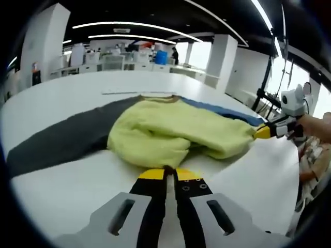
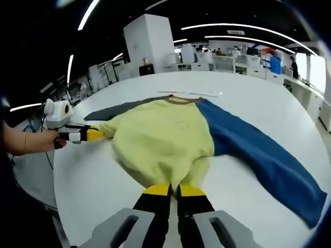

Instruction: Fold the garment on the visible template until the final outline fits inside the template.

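Left gripper view: the left gripper (image 1: 169,174) rises from the bottom centre, jaws pressed together on the near hem of the yellow garment (image 1: 170,133); the cloth lies straight ahead, mid-frame.
Right gripper view: the right gripper (image 2: 174,191) sits at bottom centre, jaws closed on the garment's (image 2: 165,135) lower edge.
Garment: yellow body bunched on the white table (image 2: 243,93), grey sleeve (image 1: 57,139) trailing to the left of the left gripper view, blue sleeve (image 2: 258,155) running to the lower right of the right gripper view.
Long axis: sleeve to sleeve, across both grippers' line of sight.
Nearer hand: each pinches an opposite hem corner; neither seems closer to a sleeve.
Template: I cannot tell its outline.
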The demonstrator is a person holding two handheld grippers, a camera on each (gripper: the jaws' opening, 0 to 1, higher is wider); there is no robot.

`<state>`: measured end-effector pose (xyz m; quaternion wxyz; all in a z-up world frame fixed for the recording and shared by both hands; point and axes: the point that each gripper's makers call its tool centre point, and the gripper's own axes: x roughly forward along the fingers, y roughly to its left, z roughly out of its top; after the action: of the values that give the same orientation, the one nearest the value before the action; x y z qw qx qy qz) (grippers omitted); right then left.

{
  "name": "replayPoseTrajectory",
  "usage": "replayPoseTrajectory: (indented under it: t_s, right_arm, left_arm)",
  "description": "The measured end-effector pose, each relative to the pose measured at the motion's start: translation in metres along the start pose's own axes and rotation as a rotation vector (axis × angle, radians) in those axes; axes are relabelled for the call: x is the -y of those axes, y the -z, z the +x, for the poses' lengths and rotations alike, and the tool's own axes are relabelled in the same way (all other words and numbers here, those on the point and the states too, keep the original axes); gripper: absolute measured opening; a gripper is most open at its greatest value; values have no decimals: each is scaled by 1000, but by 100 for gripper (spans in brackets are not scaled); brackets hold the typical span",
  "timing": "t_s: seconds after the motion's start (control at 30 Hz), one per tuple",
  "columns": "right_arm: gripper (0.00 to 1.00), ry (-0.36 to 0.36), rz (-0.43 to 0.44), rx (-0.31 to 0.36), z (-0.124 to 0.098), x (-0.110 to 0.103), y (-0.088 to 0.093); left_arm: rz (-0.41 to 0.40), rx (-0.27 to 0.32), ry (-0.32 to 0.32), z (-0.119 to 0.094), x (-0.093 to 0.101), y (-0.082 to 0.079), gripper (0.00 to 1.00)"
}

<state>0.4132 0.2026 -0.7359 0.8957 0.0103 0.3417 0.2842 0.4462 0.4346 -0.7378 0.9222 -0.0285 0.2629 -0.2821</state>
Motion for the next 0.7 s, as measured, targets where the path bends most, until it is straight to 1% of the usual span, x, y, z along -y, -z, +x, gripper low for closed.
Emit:
replayPoseTrajectory:
  t_s: [0.07,0.1,0.13,0.17,0.2,0.23,0.3,0.33,0.37,0.4,0.47,0.53,0.6,0.67,0.7]
  right_arm:
    - [0,-10,5,15,-5,-2,-8]
    - [0,-16,9,20,-7,-3,-11]
    - [0,-19,31,45,-10,-2,-19]
    - [0,-20,28,53,-13,-2,-23]
    - [0,-21,31,59,-14,-1,-27]
    - [0,-24,32,65,-16,0,-32]
    - [0,-30,24,82,-19,0,-43]
    - [0,-35,22,93,-20,-1,-49]
    - [0,-42,31,106,-21,-1,-57]
    - [0,-45,46,124,-22,0,-65]
    - [0,-34,80,143,-21,6,-75]
    - [0,-13,75,141,-17,15,-80]
    - [0,14,77,128,-13,25,-82]
    - [0,25,82,124,-10,30,-82]
    - [0,38,104,111,-8,36,-81]
  left_arm:
    - [4,9,4,-3,-1,-5,2]
    - [8,18,11,-6,0,-10,2]
    - [12,23,14,-8,-1,-14,1]
    - [19,29,17,-10,-2,-18,1]
    - [32,46,23,-12,-3,-26,1]
    - [31,52,25,-13,-5,-30,1]
    - [30,83,39,-17,-7,-45,1]
    - [31,87,40,-17,-8,-48,1]
    - [30,99,41,-19,-10,-58,1]
    - [34,109,40,-19,-11,-63,1]
    - [39,129,31,-16,-18,-76,1]
    - [35,133,33,-9,-22,-85,1]
    - [31,144,23,-2,-27,-93,1]
    - [29,154,15,5,-31,-100,1]
    - [18,160,8,11,-33,-104,1]
